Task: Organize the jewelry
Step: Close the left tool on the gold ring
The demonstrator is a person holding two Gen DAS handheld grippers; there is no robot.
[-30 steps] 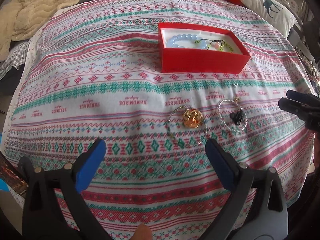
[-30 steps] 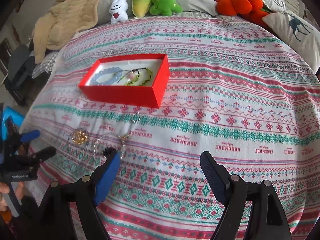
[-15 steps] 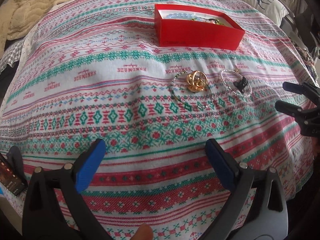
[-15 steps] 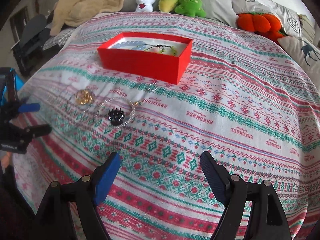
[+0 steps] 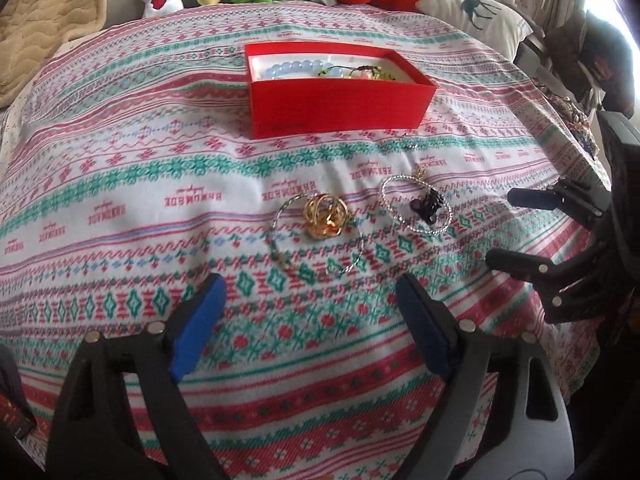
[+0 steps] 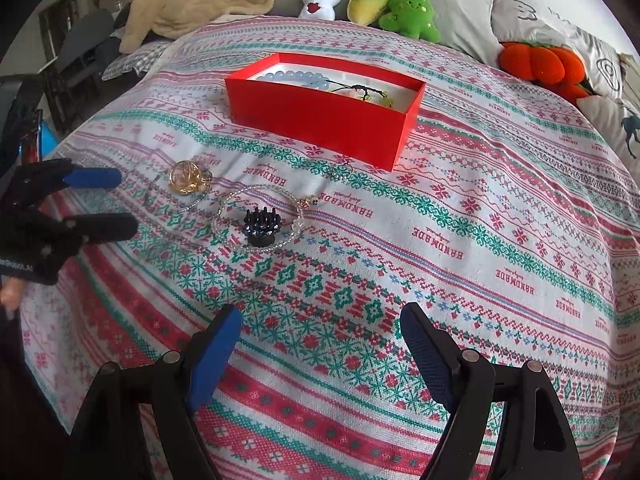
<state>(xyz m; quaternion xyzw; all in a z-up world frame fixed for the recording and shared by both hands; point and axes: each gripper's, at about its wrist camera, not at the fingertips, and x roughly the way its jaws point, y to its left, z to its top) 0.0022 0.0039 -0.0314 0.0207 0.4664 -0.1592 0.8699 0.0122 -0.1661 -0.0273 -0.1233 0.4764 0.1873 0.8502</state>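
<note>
Jewelry lies loose on the patterned blanket [image 5: 120,168] in front of an open red box [image 5: 340,92]. In the left wrist view a gold openwork ball [image 5: 325,216] sits at centre frame inside a thin wire bangle [image 5: 280,256], and just right of it a small black spiky clip [image 5: 428,206] rests inside a beaded silver bracelet [image 5: 416,204]. The red box stands above them in the frame, holding pale blue beads [image 5: 296,69] and a dark corded piece whose details are hard to make out.

The left gripper [image 5: 310,312] fills the bottom of this view, its blue-padded fingers wide apart and empty above the blanket, with the wire bangle just beyond their tips. The right gripper [image 5: 516,228] enters at the right edge, also spread.

The right wrist view shows the clip [image 6: 262,226] more clearly from the side, upright with prongs up. Here the right gripper [image 6: 320,340] is spread wide and empty, and the left gripper [image 6: 108,204] appears at the left edge. A row of plush toys [image 6: 372,0] runs along the top.
</note>
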